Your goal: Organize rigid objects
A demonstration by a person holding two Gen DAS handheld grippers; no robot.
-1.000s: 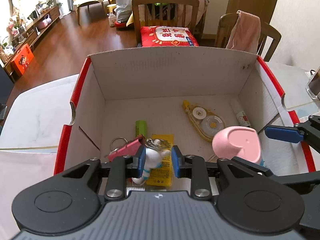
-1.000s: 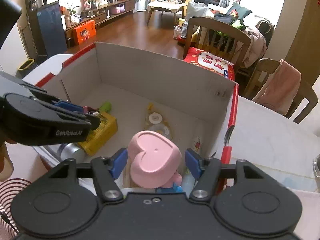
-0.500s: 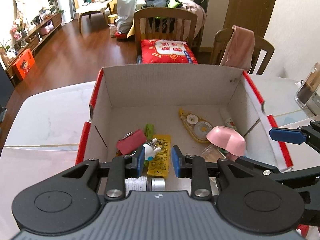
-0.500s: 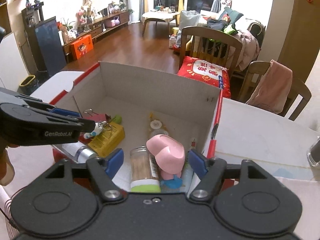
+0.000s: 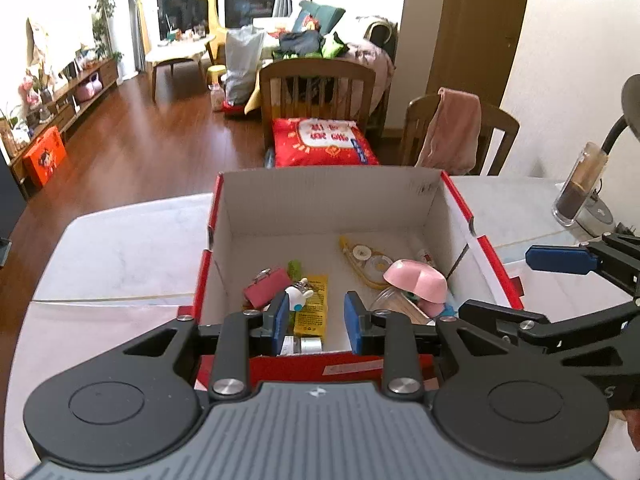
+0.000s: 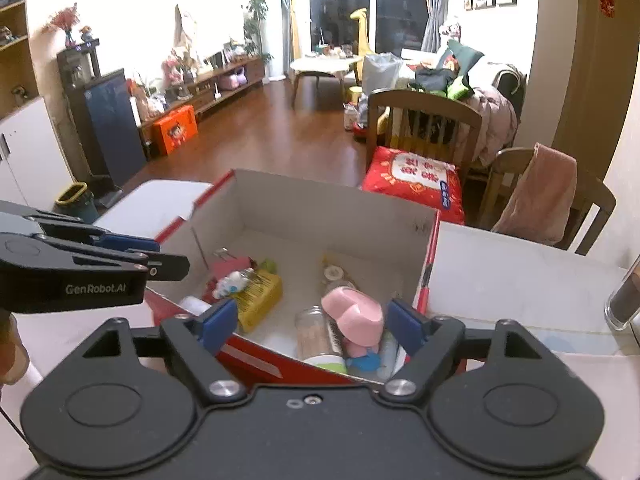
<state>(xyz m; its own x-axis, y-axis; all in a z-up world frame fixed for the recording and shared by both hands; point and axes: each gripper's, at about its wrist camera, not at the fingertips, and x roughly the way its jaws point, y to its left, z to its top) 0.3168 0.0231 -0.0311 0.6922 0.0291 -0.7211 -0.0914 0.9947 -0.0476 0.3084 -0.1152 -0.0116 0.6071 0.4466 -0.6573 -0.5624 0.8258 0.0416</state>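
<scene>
with the pink bowl (image 6: 354,312) left in the box (image 5: 332,200), the right gripper (image 6: 310,326) is spread empty and the left gripper (image 5: 316,320) held part-open, also empty.

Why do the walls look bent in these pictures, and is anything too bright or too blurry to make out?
Left wrist view: the fisheye lens bows the doorway and darkens the corners; the box stays sharp, the far window is dim. Right wrist view: same curving, the white wall on the left is washed out by glare, and the floor looks slightly soft.
</scene>
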